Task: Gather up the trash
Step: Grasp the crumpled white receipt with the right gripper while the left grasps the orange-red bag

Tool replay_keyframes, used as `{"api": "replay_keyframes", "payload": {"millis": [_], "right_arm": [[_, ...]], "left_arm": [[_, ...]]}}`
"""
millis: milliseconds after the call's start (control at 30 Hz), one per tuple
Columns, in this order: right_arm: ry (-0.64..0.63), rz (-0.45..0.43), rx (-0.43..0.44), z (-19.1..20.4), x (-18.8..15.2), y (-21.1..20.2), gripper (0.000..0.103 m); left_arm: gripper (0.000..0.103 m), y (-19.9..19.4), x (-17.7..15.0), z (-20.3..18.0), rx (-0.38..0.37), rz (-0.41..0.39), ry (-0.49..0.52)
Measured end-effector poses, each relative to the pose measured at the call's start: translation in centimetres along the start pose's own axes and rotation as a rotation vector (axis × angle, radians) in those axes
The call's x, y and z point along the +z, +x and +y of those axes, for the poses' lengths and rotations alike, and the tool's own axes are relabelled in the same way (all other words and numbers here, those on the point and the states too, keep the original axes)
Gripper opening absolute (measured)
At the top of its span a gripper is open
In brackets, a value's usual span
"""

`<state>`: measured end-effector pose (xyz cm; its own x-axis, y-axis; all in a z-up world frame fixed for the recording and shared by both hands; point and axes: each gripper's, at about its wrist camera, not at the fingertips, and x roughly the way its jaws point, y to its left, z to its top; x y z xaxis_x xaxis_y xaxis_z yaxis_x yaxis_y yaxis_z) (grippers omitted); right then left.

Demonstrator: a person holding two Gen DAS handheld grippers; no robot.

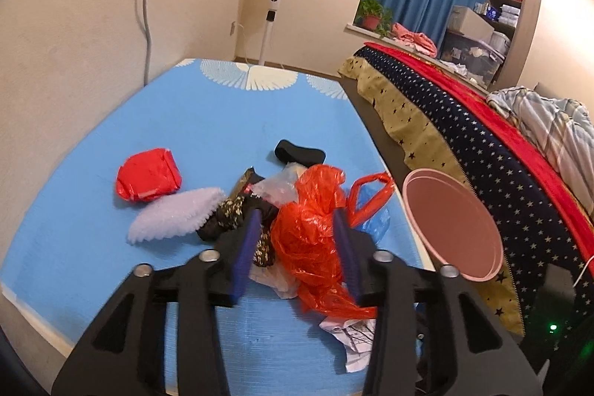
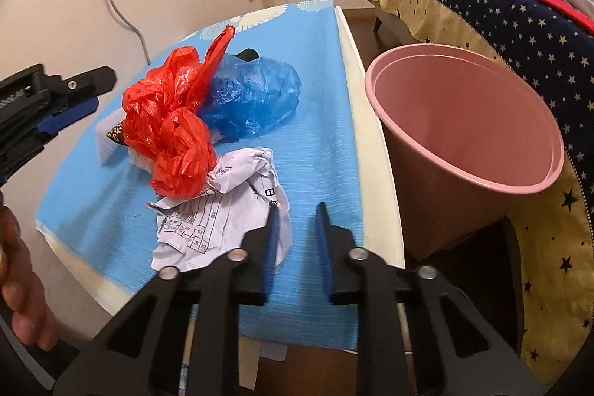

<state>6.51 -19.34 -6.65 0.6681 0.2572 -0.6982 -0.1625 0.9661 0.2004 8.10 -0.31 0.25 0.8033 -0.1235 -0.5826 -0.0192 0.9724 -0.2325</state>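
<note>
1. The left claw (image 1: 297, 221) stands released, its blue pads either side of the crumpled red bag (image 1: 308, 229) without clearly pressing it. If it clenches now it could also catch the dark patterned wrapper (image 1: 237, 210) beside the bag, or pinch only a loose fold that slips out on the lift.
2. The right claw (image 2: 297, 210) is narrowly parted and grasps nothing. Its left pad overlaps the edge of the crumpled paper (image 2: 222, 210), the other is over bare blue cloth; closing here might nip just a corner, or miss.
3. The red bag lies on the paper's far edge, so pulling either could drag the other, and light scraps near the surface (image 2: 323, 121) edge could fall beside the pink bin (image 2: 464, 151) instead of in it.
4. The left wrist view alone shows the red packet (image 1: 148, 179), the white bubble wrap (image 1: 174, 216) and a black item (image 1: 299, 153) farther back.
5. The right wrist view alone shows the blue bag (image 2: 256, 95) whole, the empty inside of the bin, the left claw from the side and part of a hand (image 2: 22, 284).
</note>
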Motion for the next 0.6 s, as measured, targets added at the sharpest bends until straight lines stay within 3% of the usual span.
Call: {"api": "replay_keyframes", "payload": {"millis": [67,100,467,600], "right_arm": [[-0.008,0.006,0.004,0.1,0.1,0.1,0.002],[-0.010,0.007,0.004,0.2,0.1,0.1,0.001],[0.023,-0.064,-0.040,-1.1,1.5,-1.5,0.000],[0.044,-0.049,-0.002,-1.6,1.5,-1.5,0.000]], "left_arm": [[0.044,0.4,-0.2,-0.1,-0.006,0.008,-0.003],[0.044,0.7,-0.3,-0.2,-0.007,0.013,0.000],[0.045,2.4,-1.1,-0.7,-0.010,0.056,0.014],[0.041,2.5,-1.2,-0.8,-0.008,0.067,0.025]]}}
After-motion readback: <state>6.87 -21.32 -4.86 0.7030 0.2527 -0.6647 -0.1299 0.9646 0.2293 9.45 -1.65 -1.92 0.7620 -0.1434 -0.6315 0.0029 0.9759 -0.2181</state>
